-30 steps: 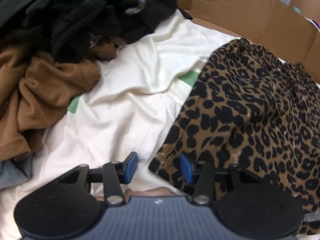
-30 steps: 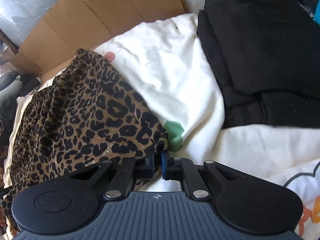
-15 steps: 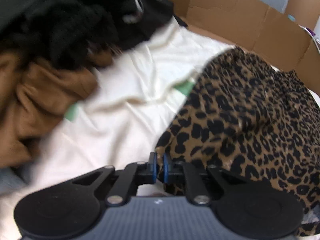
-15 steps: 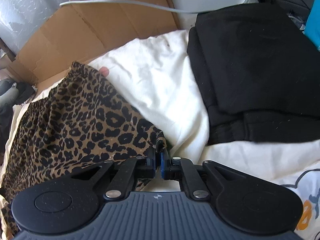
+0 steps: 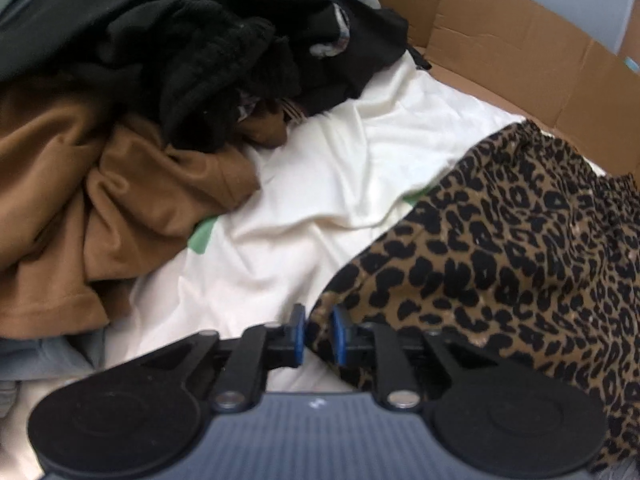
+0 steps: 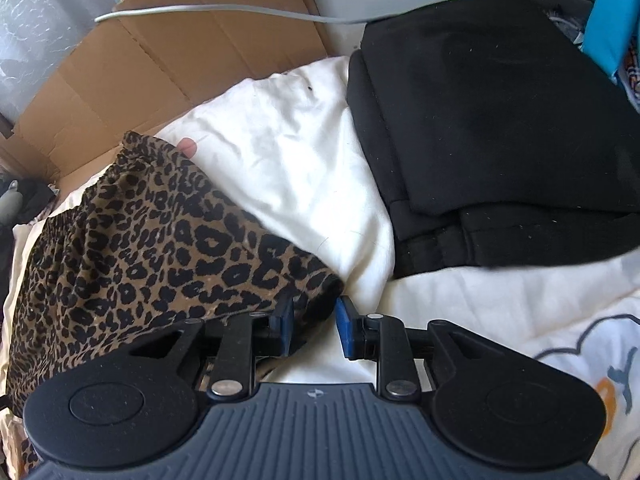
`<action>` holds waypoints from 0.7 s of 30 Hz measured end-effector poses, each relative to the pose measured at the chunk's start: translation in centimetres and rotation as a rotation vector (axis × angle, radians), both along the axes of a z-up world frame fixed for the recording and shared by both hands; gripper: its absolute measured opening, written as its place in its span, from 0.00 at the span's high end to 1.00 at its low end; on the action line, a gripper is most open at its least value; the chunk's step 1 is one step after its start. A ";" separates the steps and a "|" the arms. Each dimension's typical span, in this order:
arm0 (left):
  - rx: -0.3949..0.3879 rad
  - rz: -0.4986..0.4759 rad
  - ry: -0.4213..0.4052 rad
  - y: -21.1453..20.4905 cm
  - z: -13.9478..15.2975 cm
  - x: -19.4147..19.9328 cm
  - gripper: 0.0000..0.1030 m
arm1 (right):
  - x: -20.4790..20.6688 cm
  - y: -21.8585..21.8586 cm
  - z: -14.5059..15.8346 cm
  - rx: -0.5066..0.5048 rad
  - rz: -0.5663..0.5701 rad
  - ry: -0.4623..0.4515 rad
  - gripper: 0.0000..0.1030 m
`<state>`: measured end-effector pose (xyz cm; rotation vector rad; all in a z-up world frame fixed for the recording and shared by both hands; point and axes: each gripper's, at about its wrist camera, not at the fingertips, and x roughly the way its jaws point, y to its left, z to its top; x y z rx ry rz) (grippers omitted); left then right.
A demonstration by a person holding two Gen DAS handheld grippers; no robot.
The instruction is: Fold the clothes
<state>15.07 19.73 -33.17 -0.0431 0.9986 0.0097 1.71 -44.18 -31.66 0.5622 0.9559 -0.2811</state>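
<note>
Left tongs (image 5: 318,334): a second ago wide open beside the near corner of leopard skirt (image 5: 500,248), then pinched it, now opening again, fabric between pads with a gap showing. Right tongs (image 6: 312,320): were clamped on the other near corner, now opening, hem loose between pads. Judgement: both corners being let go, fold laid or grip being reset.

Skirt lies spread on white sheet (image 5: 320,184) of bed, waistband toward far edge by cardboard (image 5: 520,52). Brown garment (image 5: 100,208) and black pile (image 5: 208,52) at left edge; folded black garment (image 6: 500,120) at right edge.
</note>
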 end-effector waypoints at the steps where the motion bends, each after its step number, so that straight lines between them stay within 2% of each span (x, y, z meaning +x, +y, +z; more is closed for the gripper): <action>1: -0.010 0.012 0.006 0.1 0.3 -0.2 0.84 | -0.2 0.2 0.3 -0.001 -0.004 0.002 0.76; 4: -0.039 0.033 0.001 0.3 1.4 -1.2 0.83 | -0.6 1.3 1.1 0.070 0.010 -0.021 0.75; 6: -0.063 0.011 0.009 -0.4 1.9 -1.5 0.79 | -0.6 2.5 1.5 0.096 0.040 -0.033 0.75; 8: -0.084 -0.019 0.015 -1.4 2.4 -2.0 0.69 | -0.5 3.6 1.7 0.130 0.070 -0.047 0.74; 11: -0.110 -0.072 0.010 -3.3 3.1 -2.8 0.67 | -0.3 4.8 1.1 0.225 0.077 -0.048 0.68; 14: -0.156 -0.122 0.029 -4.9 3.2 -3.2 0.67 | -0.2 6.3 0.2 0.317 0.081 -0.047 0.52; 16: -0.161 -0.147 0.046 -5.9 3.1 -3.5 0.66 | -0.5 7.2 -0.4 0.367 0.071 -0.052 0.52; 21: -0.245 -0.166 0.099 -7.6 2.7 -4.3 0.64 | -1.4 8.0 -2.9 0.527 -0.019 -0.065 0.52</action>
